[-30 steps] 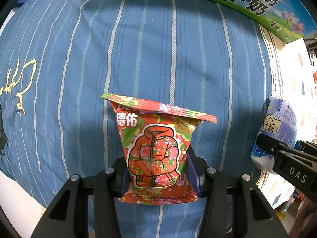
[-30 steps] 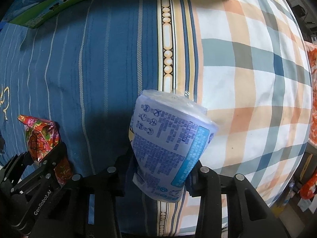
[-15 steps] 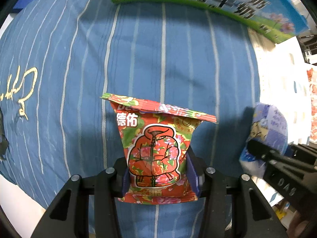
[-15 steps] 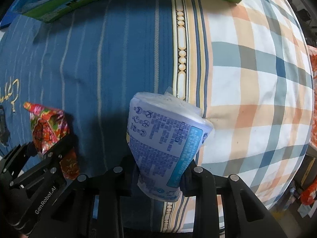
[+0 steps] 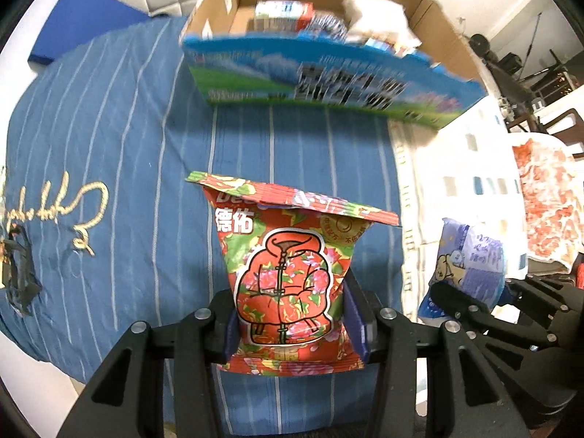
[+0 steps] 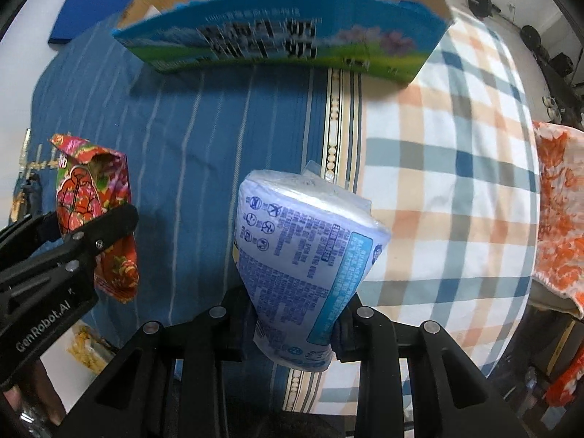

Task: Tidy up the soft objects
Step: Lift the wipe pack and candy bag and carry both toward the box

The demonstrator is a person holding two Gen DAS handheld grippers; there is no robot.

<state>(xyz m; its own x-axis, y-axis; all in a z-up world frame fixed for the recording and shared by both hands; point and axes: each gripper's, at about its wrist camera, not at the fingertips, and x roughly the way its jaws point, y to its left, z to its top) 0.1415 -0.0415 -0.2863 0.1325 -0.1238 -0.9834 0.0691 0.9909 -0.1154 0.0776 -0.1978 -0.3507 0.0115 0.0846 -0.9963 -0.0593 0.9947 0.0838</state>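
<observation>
My left gripper [image 5: 292, 325] is shut on a red floral packet [image 5: 288, 277], held upright above the blue striped bedding; the packet also shows at the left of the right wrist view [image 6: 91, 215]. My right gripper [image 6: 295, 325] is shut on a pale blue tissue pack [image 6: 303, 262], which also shows at the right of the left wrist view [image 5: 467, 266]. An open cardboard box [image 5: 328, 80] with a blue and green printed front stands ahead on the bed, with several packs inside; it also shows in the right wrist view [image 6: 292, 47].
The bed has a blue striped cover [image 5: 127, 182] on the left and a plaid cover [image 6: 445, 182] on the right. An orange patterned cloth [image 6: 558, 219] hangs at the far right. A dark blue flat board [image 5: 84, 22] lies behind the box, to the left.
Both grippers have pulled up and back with their packs still held. The box, only a front edge before, now shows whole with its open top and contents.
</observation>
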